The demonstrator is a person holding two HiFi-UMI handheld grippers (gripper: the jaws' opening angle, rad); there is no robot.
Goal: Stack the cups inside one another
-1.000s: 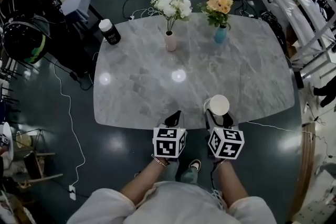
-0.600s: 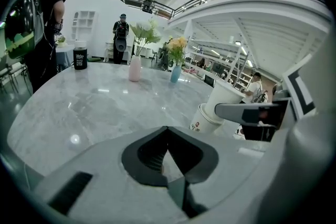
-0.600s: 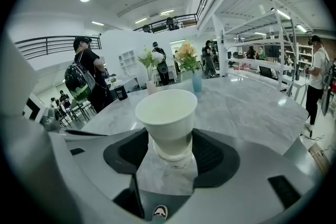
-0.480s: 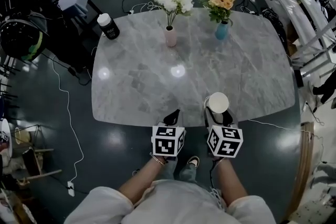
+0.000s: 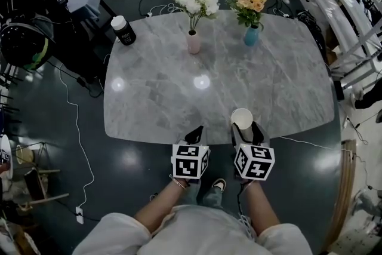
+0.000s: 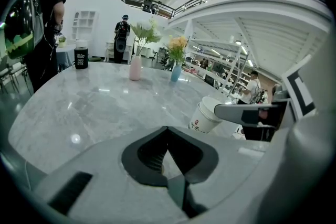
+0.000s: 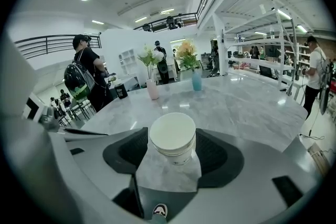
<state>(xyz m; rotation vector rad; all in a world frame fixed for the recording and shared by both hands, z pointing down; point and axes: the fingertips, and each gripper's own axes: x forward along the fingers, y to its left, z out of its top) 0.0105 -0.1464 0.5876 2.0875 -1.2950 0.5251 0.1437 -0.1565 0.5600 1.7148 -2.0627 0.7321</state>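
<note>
Gripping: the right gripper has its 2 dark jaws closed against the sides of a white paper cup, 1 jaw on each side.
Cup place: it sits between those jaws at the near edge of the grey marble-patterned table, right of centre; whether its base touches the top cannot be told.
Cup look: its mouth is open and faces up in the head view; the left gripper view shows it leaning, with small red print on its side.
Left gripper: the left gripper has its jaws together, tip to tip, with nothing between them.
Left gripper place: just beside the right gripper, at the same near edge, apart from the cup.
Marker cubes: each gripper carries 1 white cube with black square markers; the 2 cubes sit side by side, off the table's near edge.
Arms: the person's forearms reach forward from light sleeves to the grippers.
Far side of table: a pink vase of white flowers stands upright left of a blue vase of orange flowers; the 2 are near each other and well apart from the cup.
Far left corner: a black jar with a white lid stands upright.
Beyond the table: a person in black with a black and green backpack stands at the left.
Floor: a dark glossy floor with a thin white cable trailing along the left side.
</note>
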